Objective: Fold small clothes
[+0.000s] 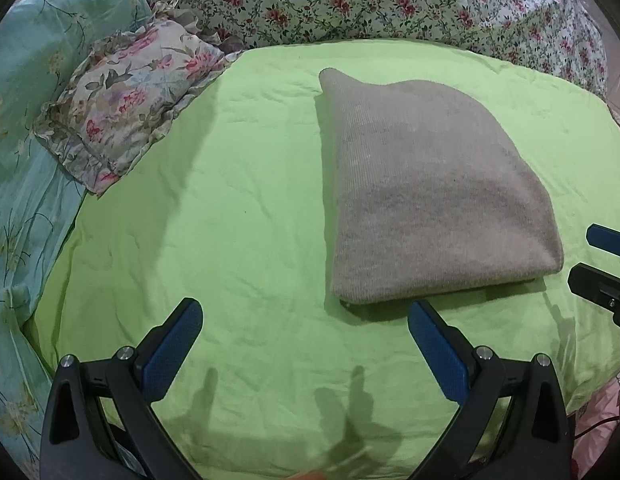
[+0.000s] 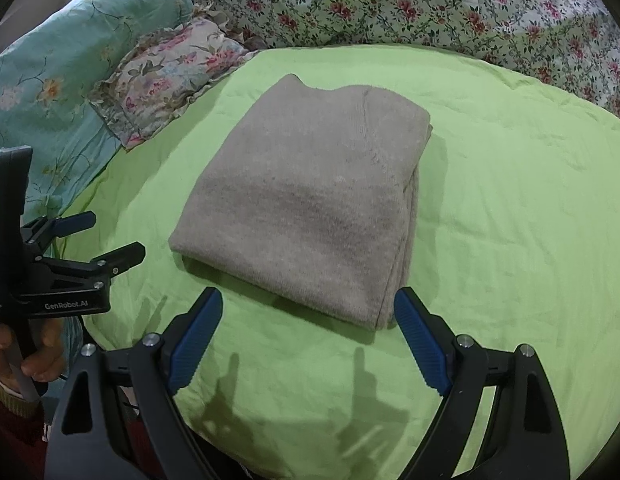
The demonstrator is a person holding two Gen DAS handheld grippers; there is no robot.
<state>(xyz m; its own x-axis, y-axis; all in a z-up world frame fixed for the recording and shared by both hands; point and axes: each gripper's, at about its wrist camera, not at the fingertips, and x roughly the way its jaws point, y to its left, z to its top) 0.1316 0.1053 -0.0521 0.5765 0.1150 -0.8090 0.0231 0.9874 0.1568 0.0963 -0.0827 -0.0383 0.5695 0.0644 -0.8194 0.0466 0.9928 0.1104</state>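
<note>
The gray sweater (image 2: 310, 204) lies folded on the green sheet (image 2: 509, 220), and both the left gripper (image 1: 304, 344) and the right gripper (image 2: 308, 332) hang wide open and empty just near it. If a finger bumps or drags an edge, the soft layers could slide and the neat fold could come undone.

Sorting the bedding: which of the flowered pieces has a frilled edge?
The small floral pillow, lying left of the folded grey garment. The teal flowered bedding and rose-print quilt show no frill.
</note>
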